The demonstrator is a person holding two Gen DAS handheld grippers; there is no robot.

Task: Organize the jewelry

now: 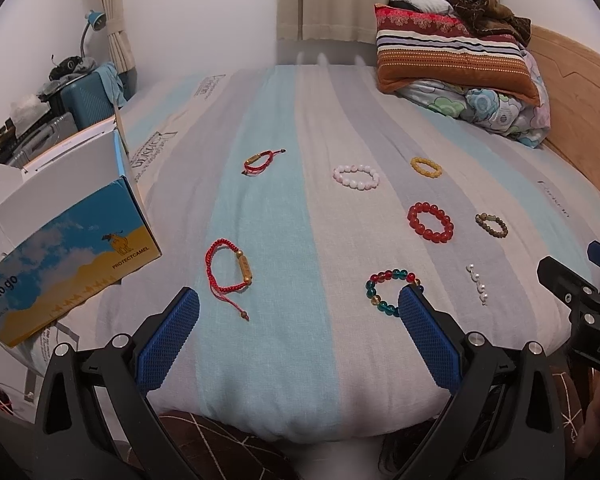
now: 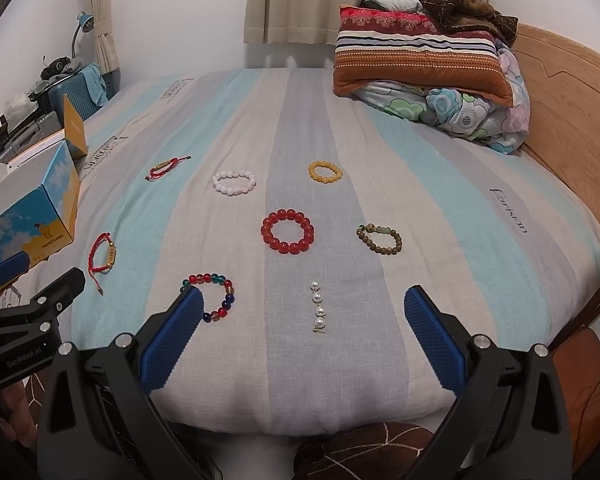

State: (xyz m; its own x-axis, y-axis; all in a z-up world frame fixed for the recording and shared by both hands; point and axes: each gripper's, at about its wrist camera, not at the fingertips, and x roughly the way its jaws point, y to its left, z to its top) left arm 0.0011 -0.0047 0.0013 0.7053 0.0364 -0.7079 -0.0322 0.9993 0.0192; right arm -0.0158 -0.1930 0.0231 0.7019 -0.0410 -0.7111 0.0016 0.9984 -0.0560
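Observation:
Several bracelets lie spread on a striped bed cover. Nearest are a red cord bracelet with a gold tube, a multicolour bead bracelet and a short pearl strand. Farther back lie a red bead bracelet, a brown-green bead bracelet, a white bead bracelet, a yellow bead bracelet and a second red cord bracelet. My left gripper is open and empty above the bed's near edge. My right gripper is open and empty, with the pearl strand between its fingers' line.
An open blue-and-yellow cardboard box stands at the bed's left edge. A striped pillow on a floral quilt sits at the back right, by a wooden headboard. Suitcases and clutter stand at the far left.

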